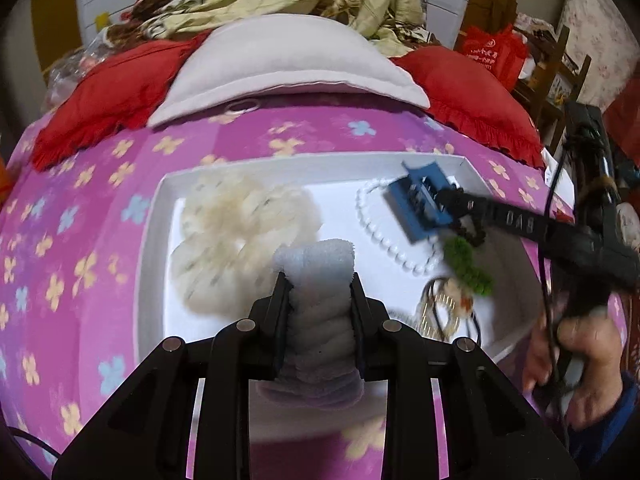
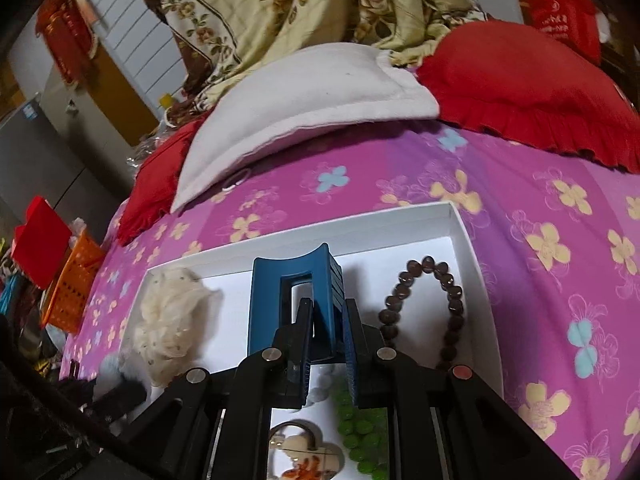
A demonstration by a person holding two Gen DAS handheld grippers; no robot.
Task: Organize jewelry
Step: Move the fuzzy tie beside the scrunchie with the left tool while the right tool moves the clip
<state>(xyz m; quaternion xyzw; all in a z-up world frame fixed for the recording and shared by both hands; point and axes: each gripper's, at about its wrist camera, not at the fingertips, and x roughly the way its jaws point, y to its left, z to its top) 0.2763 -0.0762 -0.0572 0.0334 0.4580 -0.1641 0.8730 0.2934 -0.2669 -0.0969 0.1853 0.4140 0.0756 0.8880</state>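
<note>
- Clenched on a pale grey-lilac fuzzy twisted hair tie (image 1: pixel 316 300): left tool (image 1: pixel 319 280), pads pressing both its sides, held above the near part of the white shallow cardboard box (image 1: pixel 154 216).
- Clamped on a blue plastic claw hair clip (image 2: pixel 296 300): right tool (image 2: pixel 327 312), gripping it near the hinge over the box's middle.
- Best kept firm and level on both, since the fuzzy tie looks soft and could slip.
- Below, in the box: green bead bracelet (image 2: pixel 360 432), white pearl bead bracelet (image 1: pixel 384 232), cream fluffy scrunchie (image 2: pixel 172 320), dark brown bead bracelet (image 2: pixel 432 304).
- Worth lowering each piece into bare floor, clear of the beads.
- Beyond: pink flowered bedsheet (image 2: pixel 520 240), with a white pillow (image 2: pixel 304 96).
</note>
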